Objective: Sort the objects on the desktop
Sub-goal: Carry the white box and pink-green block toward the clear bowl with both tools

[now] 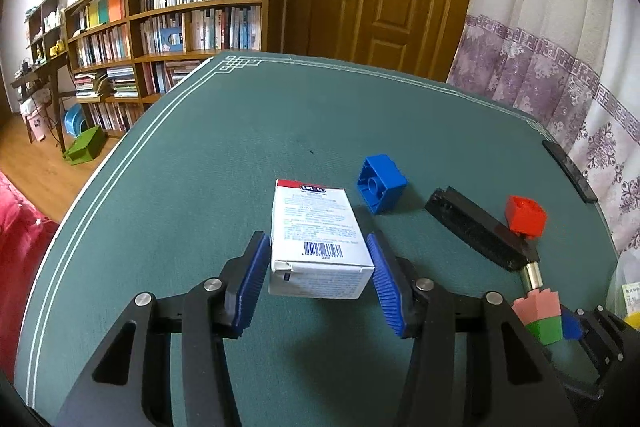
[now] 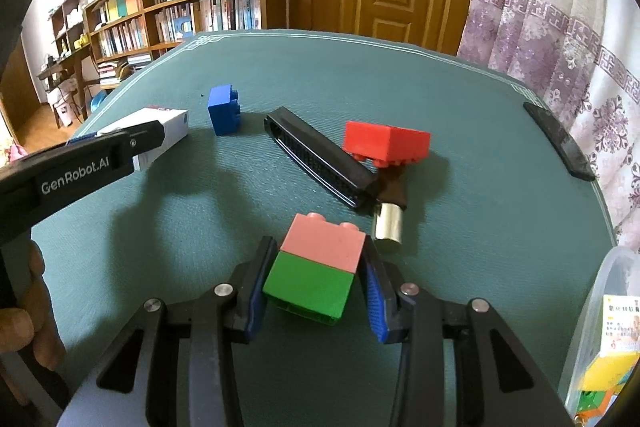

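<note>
Item 1: white carton [image 1: 318, 239], small printed cardboard box with barcode and red end flap, lifted clear of the green table mat [image 1: 200, 155], its shadow on the mat below. Held across its two long side faces between the blue ribbed pads of the left gripper [image 1: 318, 263], jaws about half spread and pressed on the box. Judged light, thin-walled and crushable; best taken on the side panels near the corners, where the folds stiffen it, with modest squeeze. Item 2: pink-and-green brick stack [image 2: 316, 267], two studded plastic bricks joined, pink above green, tilted and apparently raised off the mat, clamped by the right gripper [image 2: 316, 277] on the opposite side walls, jaws fairly narrow. Judged light, rigid, smooth; the joint may part if gripped on one brick only, so pads should span both. Remaining on the mat: blue brick [image 2: 224, 109] lying on its side; red brick [image 2: 386, 141] studs-down atop the black comb-like bar [image 2: 320, 157]; metal cylinder [image 2: 386, 229] beside it, likely to roll. Clear plastic bin [image 2: 600, 307] at the right edge holds sorted pieces.
</note>
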